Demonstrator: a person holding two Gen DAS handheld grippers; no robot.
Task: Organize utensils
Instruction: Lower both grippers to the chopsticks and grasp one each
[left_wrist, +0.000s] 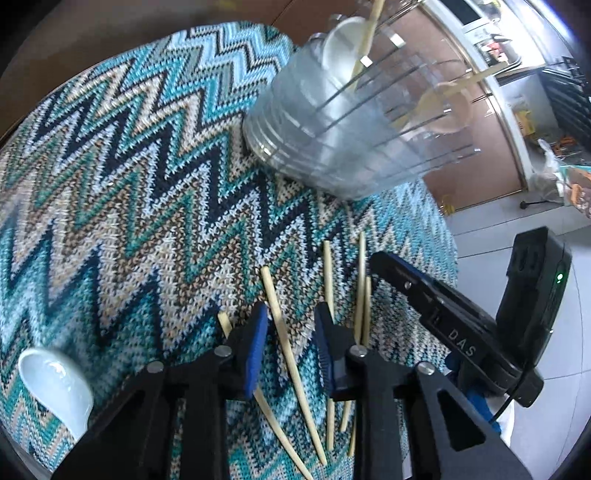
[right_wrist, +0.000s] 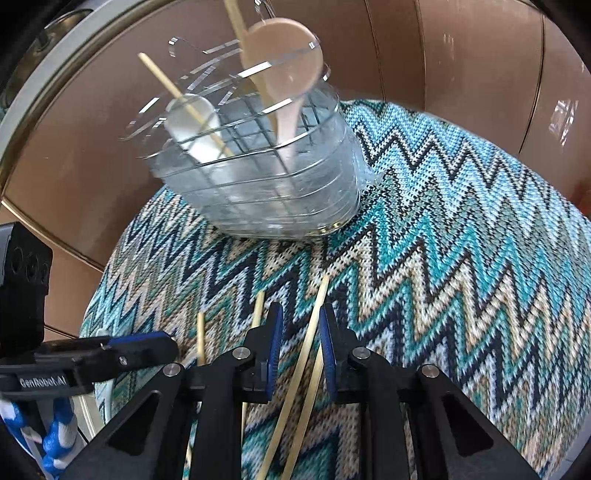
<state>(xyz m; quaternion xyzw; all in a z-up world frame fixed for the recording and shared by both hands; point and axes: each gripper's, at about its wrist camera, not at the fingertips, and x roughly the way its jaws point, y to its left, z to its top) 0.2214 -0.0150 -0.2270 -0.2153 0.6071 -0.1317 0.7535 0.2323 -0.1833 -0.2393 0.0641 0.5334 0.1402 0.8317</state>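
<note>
Brown panelled walls stand behind a round table under a zigzag knit cloth (left_wrist: 147, 177) in blues, teal and beige. Take the clear plastic organizer (right_wrist: 258, 177) as your landmark: it stands on the cloth toward the far edge, split by a grid of dividers, with a white spoon (right_wrist: 192, 125), a tan spoon (right_wrist: 284, 55) and two chopsticks (right_wrist: 177, 92) standing in its cells.

On the near side of that organizer, well apart from it, loose chopsticks (left_wrist: 291, 354) lie scattered on the cloth. Your left gripper (left_wrist: 290, 354) points down over them with its blue pads narrowly parted; one stick runs through the gap, and the pads do not appear to touch it. Your right gripper (right_wrist: 301, 354) is just beside it, also narrowly parted, with two sticks between its pads; the right-hand pad sits against one, though you cannot tell whether it is truly pinched.

Another white spoon (left_wrist: 55, 391) lies on the cloth, farther from the organizer than the sticks, off to the left gripper's left.
</note>
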